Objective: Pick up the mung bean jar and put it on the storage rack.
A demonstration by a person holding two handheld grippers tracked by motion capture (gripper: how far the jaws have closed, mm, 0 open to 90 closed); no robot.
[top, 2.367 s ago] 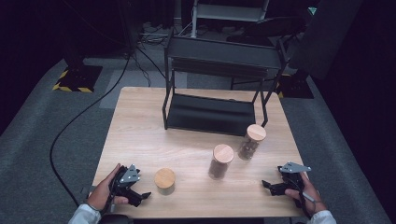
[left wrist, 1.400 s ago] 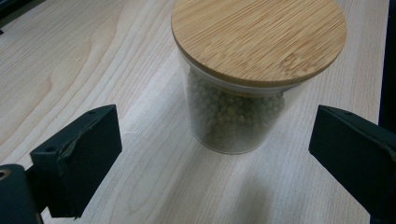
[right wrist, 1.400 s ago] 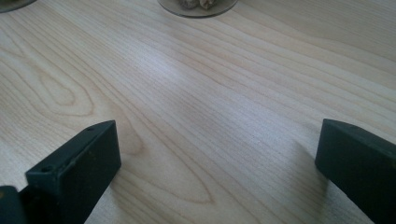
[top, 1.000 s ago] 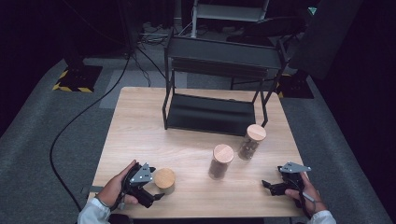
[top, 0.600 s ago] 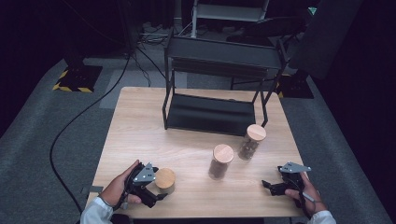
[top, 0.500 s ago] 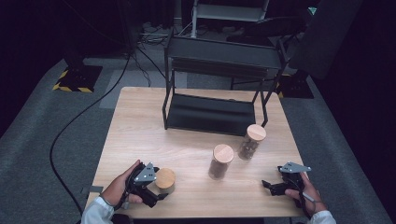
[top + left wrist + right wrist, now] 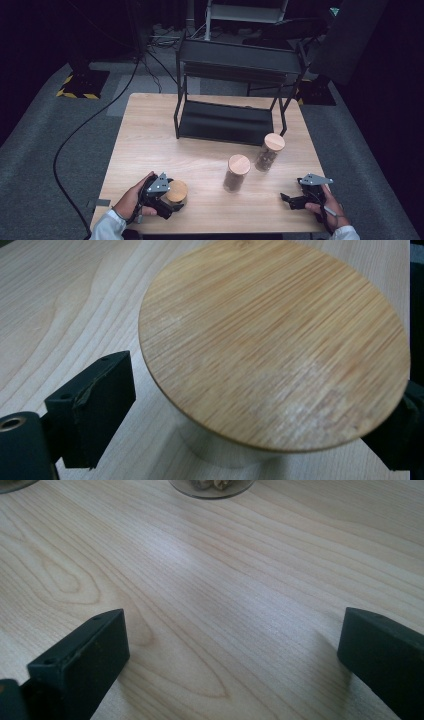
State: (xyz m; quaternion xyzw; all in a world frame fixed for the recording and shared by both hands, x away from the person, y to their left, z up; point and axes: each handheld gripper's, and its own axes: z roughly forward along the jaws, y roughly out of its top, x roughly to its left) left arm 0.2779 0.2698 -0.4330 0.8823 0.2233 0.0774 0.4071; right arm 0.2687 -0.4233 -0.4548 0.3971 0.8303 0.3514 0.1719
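— What is the left gripper [image 7: 167, 200] doing at the near edge of the table [image 7: 150, 135]?

— Its jaws have just been closing around the short jar [image 7: 275, 350] with the bamboo lid; the left pad [image 7: 95, 405] isn't touching yet.

— And the right gripper [image 7: 295, 200]?

— It is resting wide open on bare wood. Farther off, two taller jars [image 7: 236, 172] are standing before the black rack [image 7: 227, 122].

1. A light wooden table [image 7: 150, 130] is seen on grey carpet [image 7: 45, 165] in a darkened room.
2. A black two-tier metal rack [image 7: 230, 120] is set at the table's far edge.
3. Yellow-and-black hazard tape [image 7: 75, 94] is laid on the floor at the left.
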